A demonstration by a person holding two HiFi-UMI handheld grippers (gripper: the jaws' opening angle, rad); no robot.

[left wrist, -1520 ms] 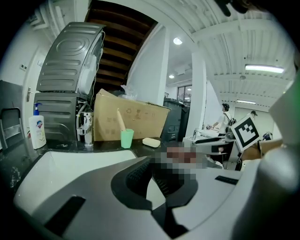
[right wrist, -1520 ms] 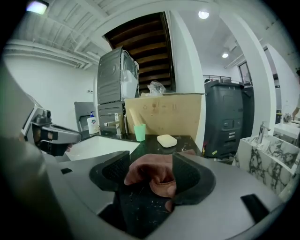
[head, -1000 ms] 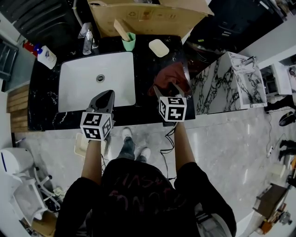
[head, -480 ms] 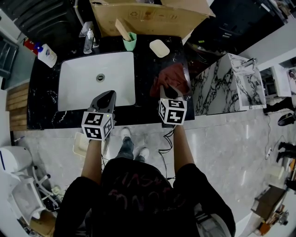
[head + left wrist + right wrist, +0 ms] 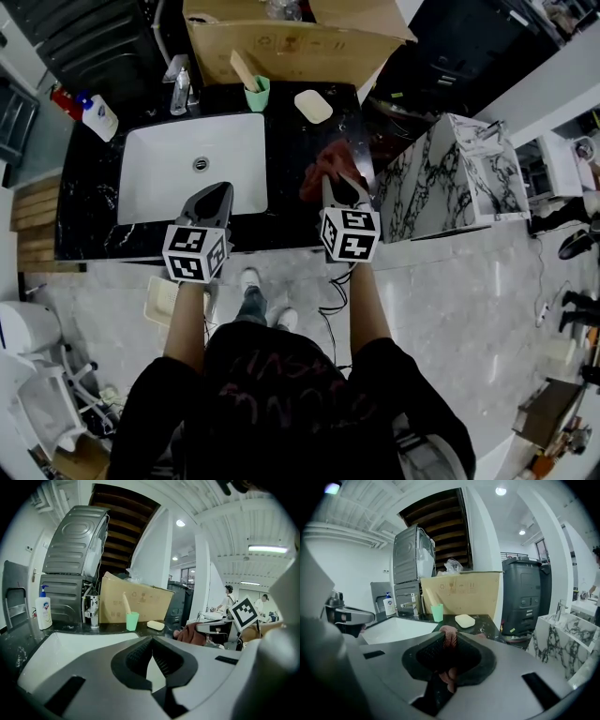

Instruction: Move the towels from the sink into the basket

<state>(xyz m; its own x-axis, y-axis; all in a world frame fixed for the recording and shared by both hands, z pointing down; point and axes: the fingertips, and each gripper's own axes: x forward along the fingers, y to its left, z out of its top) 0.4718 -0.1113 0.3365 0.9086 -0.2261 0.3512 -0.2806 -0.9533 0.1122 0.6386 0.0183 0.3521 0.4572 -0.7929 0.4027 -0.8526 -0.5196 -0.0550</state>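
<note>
A dark red towel (image 5: 328,165) hangs bunched over the black counter (image 5: 286,197), to the right of the white sink (image 5: 159,183). My right gripper (image 5: 345,189) is shut on it. Its jaws have just been closing, and red cloth (image 5: 449,638) is pinched between the ribbed pads. My left gripper (image 5: 221,193) hovers over the sink's front edge, shut and with nothing in it (image 5: 151,640). The left gripper view shows the towel (image 5: 192,633) off to the right. No towel shows in the sink basin.
At the back of the counter stand a faucet (image 5: 180,80), a green cup with a brush (image 5: 256,92), a soap bar (image 5: 313,106) and a cardboard box (image 5: 281,42). A soap bottle (image 5: 98,117) is at the left, a marble stand (image 5: 441,178) at the right.
The right gripper's jaws closed on the red towel and lifted it off the counter, bunching it up. The left gripper rose slightly over the sink's edge.
</note>
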